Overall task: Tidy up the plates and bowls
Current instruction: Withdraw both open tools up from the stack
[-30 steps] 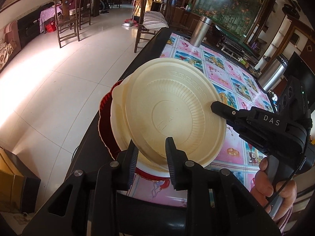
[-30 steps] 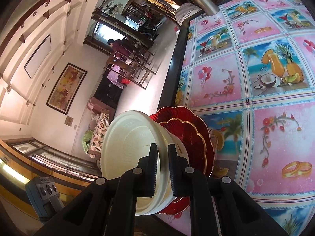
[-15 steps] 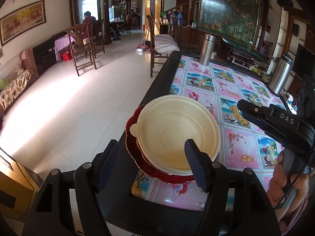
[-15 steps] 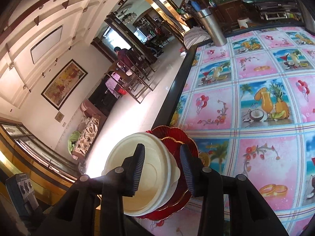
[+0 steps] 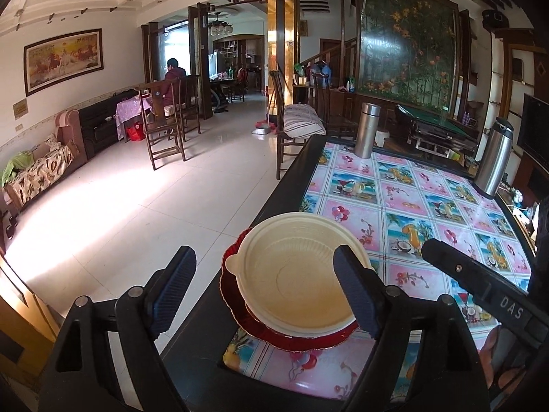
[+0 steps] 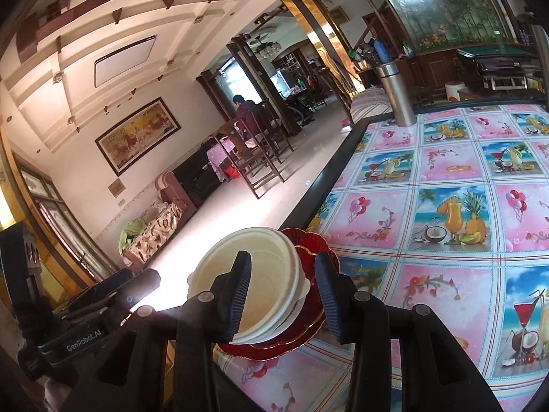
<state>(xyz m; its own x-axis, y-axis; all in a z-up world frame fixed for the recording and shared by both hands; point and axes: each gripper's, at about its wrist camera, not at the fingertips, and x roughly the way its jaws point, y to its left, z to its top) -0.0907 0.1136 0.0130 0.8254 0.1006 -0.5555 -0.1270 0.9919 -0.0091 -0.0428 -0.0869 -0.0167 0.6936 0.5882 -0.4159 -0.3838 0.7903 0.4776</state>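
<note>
**Inspector:** Left wrist view first. State the position of the stack.

**Assistant:** Cream bowls (image 5: pixel 302 281) sit nested, mouth up, on red plates (image 5: pixel 295 338) at the near left corner of the table (image 5: pixel 405 185), close to its dark edge. In my judgement the wide plates are at the bottom so the deeper bowls rest steady on top.

**Inspector:** Condition of the tools?

**Assistant:** The left gripper (image 5: pixel 264 292) has its fingers spread wide, holding nothing; the stack shows between them but apart from both pads. The right gripper (image 6: pixel 284 298) is likewise spread and empty, framing the same stack. Neither touches the bowls, which suggests the stack stands finished.

**Inspector:** What cannot be confirmed?

**Assistant:** The count. The right wrist view shows at least two bowl rims and two gold-edged plates; any more is hidden by nesting. The right finger in the left view covers part of the bowl rim. How close the plates lie to the table edge is hard to tell through the fisheye. Two steel flasks (image 5: pixel 367 130) stand well apart, at the far side.
</note>
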